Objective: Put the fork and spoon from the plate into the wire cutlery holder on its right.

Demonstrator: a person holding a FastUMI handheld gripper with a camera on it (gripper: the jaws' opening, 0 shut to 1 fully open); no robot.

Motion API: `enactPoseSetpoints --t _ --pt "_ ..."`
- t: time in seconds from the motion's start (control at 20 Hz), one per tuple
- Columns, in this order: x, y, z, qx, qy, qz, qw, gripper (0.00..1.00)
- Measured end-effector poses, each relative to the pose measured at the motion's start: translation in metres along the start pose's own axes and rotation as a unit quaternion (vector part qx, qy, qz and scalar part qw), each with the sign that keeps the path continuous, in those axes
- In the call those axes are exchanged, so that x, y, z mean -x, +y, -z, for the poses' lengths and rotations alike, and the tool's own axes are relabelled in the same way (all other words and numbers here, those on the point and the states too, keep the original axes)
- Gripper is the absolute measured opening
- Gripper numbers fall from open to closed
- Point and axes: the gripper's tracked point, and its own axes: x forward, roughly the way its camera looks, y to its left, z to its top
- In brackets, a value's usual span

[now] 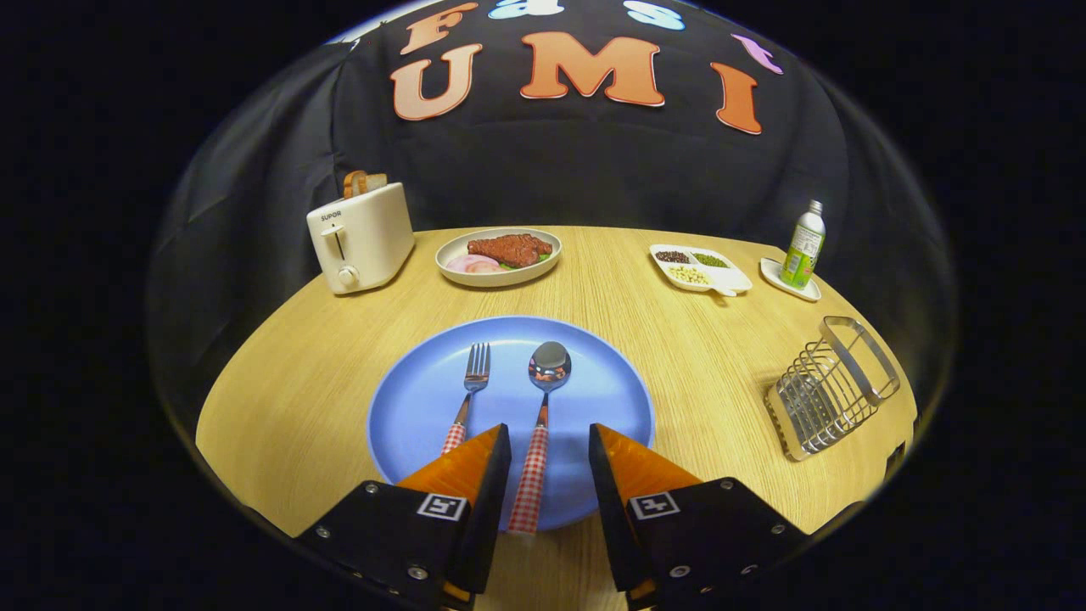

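A spoon (543, 399) with a checked handle lies on a blue plate (416, 407), its bowl pointing to 12 o'clock and its handle running back to 6 o'clock between the spread fingers of the gripper (550, 434), which touch nothing. The fork (469, 392) lies parallel just beside it at 9 o'clock, tines away, the end of its handle hidden under the left finger. The wire cutlery holder (830, 386) stands well apart at 3 o'clock from the plate, near the edge of the round wooden table (297, 399), and appears to hold nothing yet, so neither piece has been moved.

The step in hand looks to be the first pick, the spoon being the one framed. Done well, the fingers would come down evenly on either side of the handle, close on the checked part rather than the thin neck, and keep clear of the fork so it is not nudged. A level lift should stop the bowl end from swinging before the carry towards 3 o'clock.

Beyond the plate, a toaster (361, 238) stands at 11 o'clock, a dish of food (499, 255) at 12 o'clock, a divided tray (700, 268) and a bottle (803, 244) at 1 to 2 o'clock
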Motion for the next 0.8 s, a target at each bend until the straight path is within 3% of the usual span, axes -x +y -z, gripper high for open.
enactPoseSetpoints --t 0.3,0.45,0.8 --pt "-0.009 0.005 0.012 0.010 0.025 0.000 1.000 0.36" --pt "-0.008 0.003 0.011 0.007 0.030 0.007 0.999 0.14" --pt "0.022 -0.022 -0.030 -0.006 0.025 -0.013 1.000 0.10"
